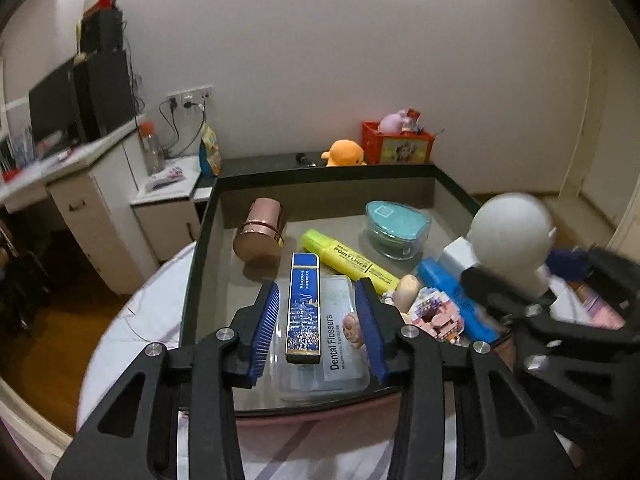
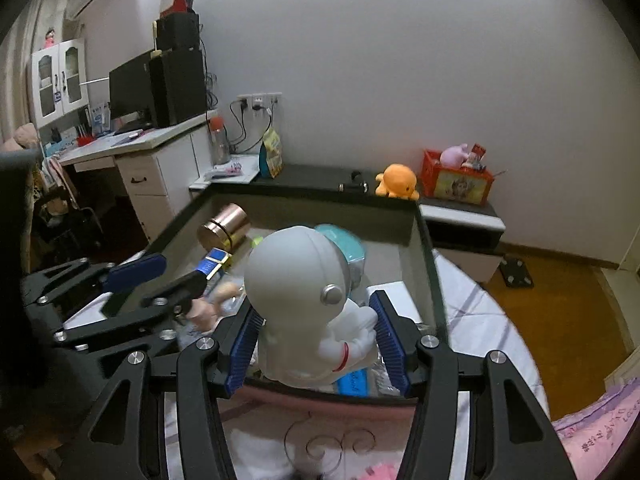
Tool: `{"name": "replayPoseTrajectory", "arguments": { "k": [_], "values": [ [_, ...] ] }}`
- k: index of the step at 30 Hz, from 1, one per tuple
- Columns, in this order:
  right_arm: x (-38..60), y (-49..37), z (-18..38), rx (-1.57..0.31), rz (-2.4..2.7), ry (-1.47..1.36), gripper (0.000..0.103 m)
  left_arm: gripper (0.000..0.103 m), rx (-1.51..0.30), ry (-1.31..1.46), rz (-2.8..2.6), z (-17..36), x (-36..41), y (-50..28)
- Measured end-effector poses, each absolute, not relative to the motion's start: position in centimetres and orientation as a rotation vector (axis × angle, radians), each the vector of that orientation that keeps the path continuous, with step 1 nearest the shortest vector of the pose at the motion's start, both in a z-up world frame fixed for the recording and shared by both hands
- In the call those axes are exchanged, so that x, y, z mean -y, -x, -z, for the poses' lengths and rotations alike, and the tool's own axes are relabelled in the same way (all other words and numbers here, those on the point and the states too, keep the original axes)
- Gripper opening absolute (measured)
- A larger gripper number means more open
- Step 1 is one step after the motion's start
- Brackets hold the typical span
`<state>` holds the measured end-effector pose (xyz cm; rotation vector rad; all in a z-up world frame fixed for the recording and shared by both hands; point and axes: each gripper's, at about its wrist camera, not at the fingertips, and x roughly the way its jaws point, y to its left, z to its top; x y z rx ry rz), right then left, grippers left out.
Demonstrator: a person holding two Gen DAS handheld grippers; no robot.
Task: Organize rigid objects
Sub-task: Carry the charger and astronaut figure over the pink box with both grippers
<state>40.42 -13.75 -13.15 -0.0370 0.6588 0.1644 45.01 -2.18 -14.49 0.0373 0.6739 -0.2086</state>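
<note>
A dark tray (image 1: 320, 174) on the bed holds several small things. My left gripper (image 1: 316, 324) is open above its near end, its blue pads either side of a blue patterned box (image 1: 303, 308) that lies on a clear Dental Flossers case (image 1: 340, 348). My right gripper (image 2: 318, 344) is shut on a white astronaut figure (image 2: 304, 292) and holds it upright over the tray's near right corner; the figure also shows in the left wrist view (image 1: 510, 240). The left gripper shows in the right wrist view (image 2: 160, 280) too.
In the tray lie a copper tin (image 1: 260, 232), a yellow highlighter (image 1: 348, 256), a teal case (image 1: 396, 228), a blue bar (image 1: 456, 296), a pink brick model (image 1: 436, 312) and a small doll (image 1: 406, 290). An orange plush (image 1: 344, 152) and red box (image 1: 396, 144) sit behind. A desk (image 1: 68, 160) stands left.
</note>
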Motion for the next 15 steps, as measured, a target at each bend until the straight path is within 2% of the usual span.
{"name": "replayPoseTrajectory", "arguments": {
  "k": [2,8,15],
  "values": [
    [13.8,-40.8,13.9,-0.679,-0.169,0.045,0.056,0.053,-0.668,-0.027,0.197,14.3,1.8,-44.8],
    [14.3,-38.3,12.4,-0.612,-0.169,0.031,0.056,0.073,-0.618,0.003,0.178,13.4,-0.3,-41.8],
    [12.1,-33.7,11.9,-0.593,-0.217,0.055,0.056,0.079,-0.617,-0.033,0.133,13.7,-1.6,-36.9]
  ]
}}
